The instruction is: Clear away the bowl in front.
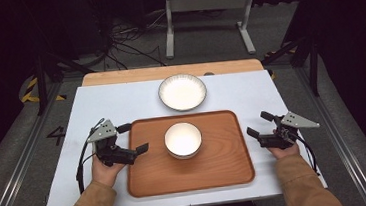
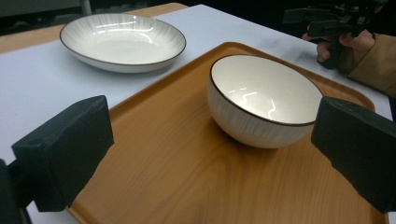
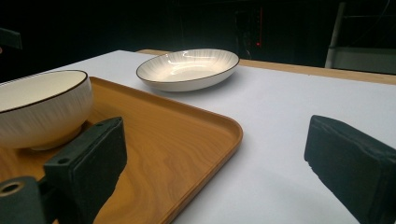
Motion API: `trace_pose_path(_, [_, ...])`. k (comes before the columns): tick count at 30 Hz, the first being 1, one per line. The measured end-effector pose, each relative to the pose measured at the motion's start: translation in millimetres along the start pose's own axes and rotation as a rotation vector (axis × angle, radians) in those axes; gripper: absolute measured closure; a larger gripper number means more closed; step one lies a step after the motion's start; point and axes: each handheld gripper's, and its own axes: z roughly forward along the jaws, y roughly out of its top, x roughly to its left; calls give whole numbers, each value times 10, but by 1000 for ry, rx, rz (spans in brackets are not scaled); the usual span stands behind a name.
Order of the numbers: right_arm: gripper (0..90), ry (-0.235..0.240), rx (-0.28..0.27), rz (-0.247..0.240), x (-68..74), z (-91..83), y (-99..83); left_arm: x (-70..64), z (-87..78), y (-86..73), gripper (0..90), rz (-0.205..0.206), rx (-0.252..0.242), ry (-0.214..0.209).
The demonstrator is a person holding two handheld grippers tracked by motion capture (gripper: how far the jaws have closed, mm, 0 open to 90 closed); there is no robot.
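A: Starting at the left, what do you see?

B: The left gripper (image 1: 133,137) sits at the left edge of the tray (image 1: 147,179), held in the person's left hand (image 1: 104,171). Its jaws are spread wide apart with nothing between them; one reaches just over the tray's rim.

A: And from its own camera?

B: In the left gripper view the jaws frame the tray (image 2: 187,177) and the bowl (image 2: 264,100), which stands upright ahead of them, well clear of both.

A: So where is the bowl?

B: The bowl (image 1: 182,139) rests on the tray, a little behind its middle. It looks empty. Beyond the tray, on the white table (image 1: 250,89), lies a plate (image 1: 182,91), apart from the tray's far edge.

A: And the right side?

B: The right gripper (image 1: 260,126) hovers just beside the tray's right edge, over the table, in the right hand (image 1: 283,149). Its jaws also stand open and hold nothing. In the right gripper view the tray's corner (image 3: 205,140) lies between them, the bowl (image 3: 44,109) at the left.
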Motion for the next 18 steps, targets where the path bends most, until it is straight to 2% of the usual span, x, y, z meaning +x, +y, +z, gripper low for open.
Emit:
trace_pose_path(2, [61,1,0,0,0,0,0,31,18,-35,1,-12,13,-10])
trace_pose_path(5, [61,0,0,0,-1,-1,0,51,18,-100,1,-4,-9,5])
trace_pose_path(6, [61,1,-1,0,-1,-2,0,69,16,-128,1,-9,-20,1])
trace_pose_path(9, [61,2,-1,1,-1,-2,0,109,12,-179,1,-30,-5,5])
trace_pose_path(11, [61,2,-1,0,-1,-3,1,143,7,-223,1,-30,-9,17])
trace_pose_path(14, [61,2,-2,1,-1,-3,1,194,4,-279,1,-59,-13,18])
trace_pose_path(18, [61,2,-3,1,-1,-3,1,207,-13,-285,1,-48,-18,31])
